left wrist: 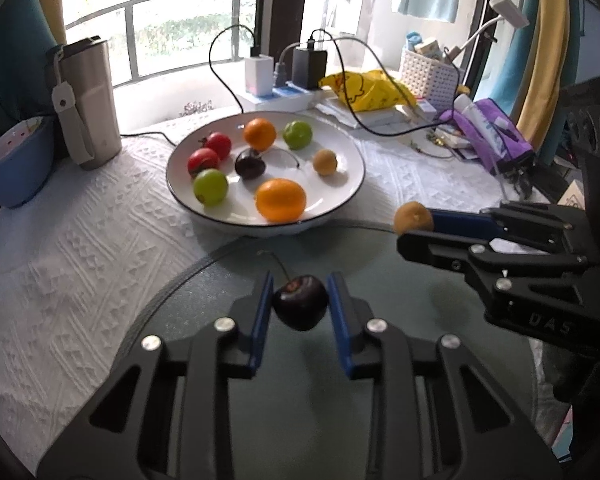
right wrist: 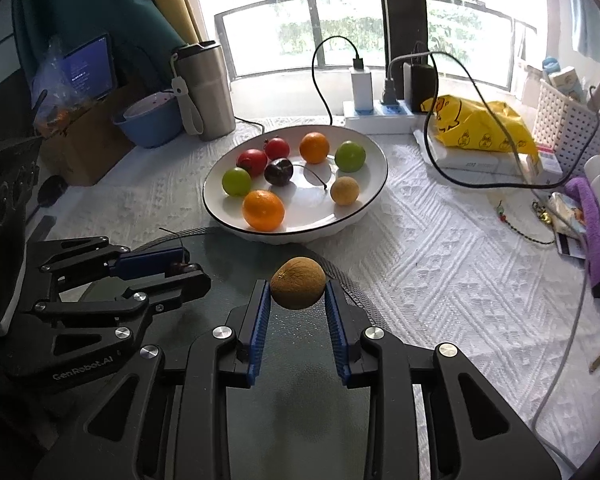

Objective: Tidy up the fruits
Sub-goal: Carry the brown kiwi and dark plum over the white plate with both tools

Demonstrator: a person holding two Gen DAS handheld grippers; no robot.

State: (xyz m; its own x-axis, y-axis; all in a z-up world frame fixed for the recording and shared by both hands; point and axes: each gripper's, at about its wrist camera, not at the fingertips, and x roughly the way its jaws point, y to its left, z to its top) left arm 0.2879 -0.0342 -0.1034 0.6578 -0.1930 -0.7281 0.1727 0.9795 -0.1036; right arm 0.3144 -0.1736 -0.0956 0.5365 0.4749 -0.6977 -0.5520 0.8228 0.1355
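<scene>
My left gripper (left wrist: 300, 304) is shut on a dark cherry (left wrist: 300, 307) with a stem, held above a dark round glass plate (left wrist: 260, 400). My right gripper (right wrist: 297, 294) is shut on a small tan-brown round fruit (right wrist: 298, 288), also above the glass plate (right wrist: 300, 380). Each gripper shows in the other's view: the right gripper (left wrist: 414, 226) at right, the left gripper (right wrist: 186, 268) at left. A white bowl (left wrist: 340, 196) ahead holds two oranges, two green fruits, two red ones, a dark cherry (left wrist: 250, 164) and a tan fruit (left wrist: 325, 162).
A steel tumbler (left wrist: 88, 100) and a blue bowl (left wrist: 16, 168) stand at the left. A power strip with chargers and cables (left wrist: 276, 80), a yellow bag (left wrist: 364, 90), a white basket (left wrist: 428, 76) and purple items (left wrist: 492, 140) crowd the back right. A white textured cloth (left wrist: 80, 260) covers the table.
</scene>
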